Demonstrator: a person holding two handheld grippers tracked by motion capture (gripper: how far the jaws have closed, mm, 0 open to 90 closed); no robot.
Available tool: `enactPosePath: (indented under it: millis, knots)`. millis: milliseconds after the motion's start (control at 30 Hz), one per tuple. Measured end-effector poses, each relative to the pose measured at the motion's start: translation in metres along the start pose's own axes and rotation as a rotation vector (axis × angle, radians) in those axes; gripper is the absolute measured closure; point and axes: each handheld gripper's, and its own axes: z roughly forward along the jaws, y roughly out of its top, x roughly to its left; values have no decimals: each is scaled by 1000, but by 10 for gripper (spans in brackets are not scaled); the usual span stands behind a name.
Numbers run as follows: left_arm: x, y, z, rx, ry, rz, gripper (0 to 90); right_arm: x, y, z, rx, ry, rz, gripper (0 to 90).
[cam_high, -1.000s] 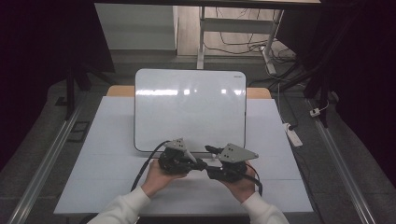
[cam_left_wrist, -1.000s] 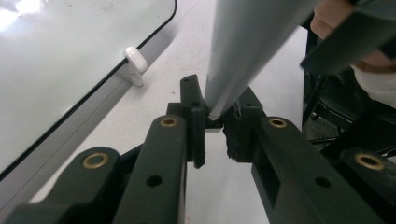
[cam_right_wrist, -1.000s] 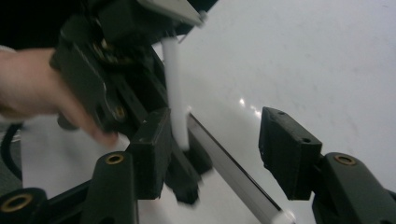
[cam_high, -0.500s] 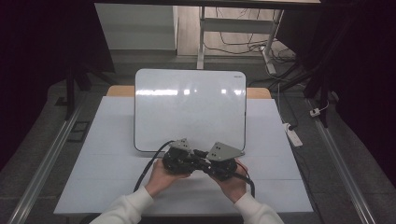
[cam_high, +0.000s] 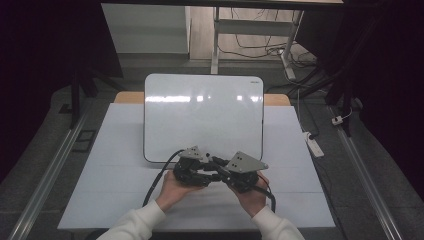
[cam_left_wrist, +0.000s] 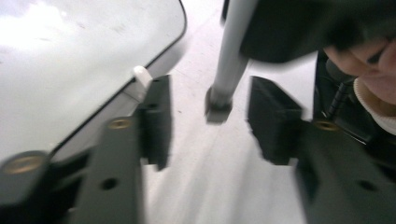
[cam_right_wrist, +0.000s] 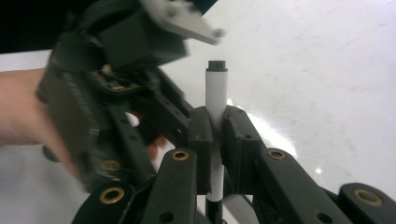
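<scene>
White desk from high: finds left tool and right tool tip to tip, just short of the whiteboard. Along the left tool: has just been opening, stands wide around the marker, pads clear. Along the right tool: clamps the marker's barrel; reads as a handover to the right.

We see the board lying mid-table, both grippers just before its near edge, left gripper beside right gripper, marker between them.
</scene>
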Motion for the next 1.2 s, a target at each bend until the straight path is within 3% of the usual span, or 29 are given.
enactPosePath:
  millis: [100, 267, 367, 500, 667, 800, 933, 1200]
  knots:
    - [-3, -4, -12, -21, 30, 5, 338, -12, 0, -8, -25, -42, 30, 817]
    - [-3, -20, -45, -30, 103, 26, 298, -39, -5, -19, -27, -110, 92, 817]
    - [0, -37, -69, -16, 183, 27, 298, -57, -10, -22, -3, -162, 133, 817]
    - [7, -61, -100, -17, 275, -5, 296, -81, -15, -21, 43, -222, 206, 817]
    - [14, -86, -129, -26, 372, -39, 296, -99, -16, -4, 125, -274, 223, 816]
    - [20, -98, -142, -30, 409, -66, 298, -110, -15, 12, 182, -300, 230, 816]
    - [23, -103, -150, -33, 438, -66, 298, -120, -15, 26, 222, -319, 248, 811]
    - [26, -109, -157, -28, 462, -76, 303, -122, -20, 37, 265, -368, 203, 791]
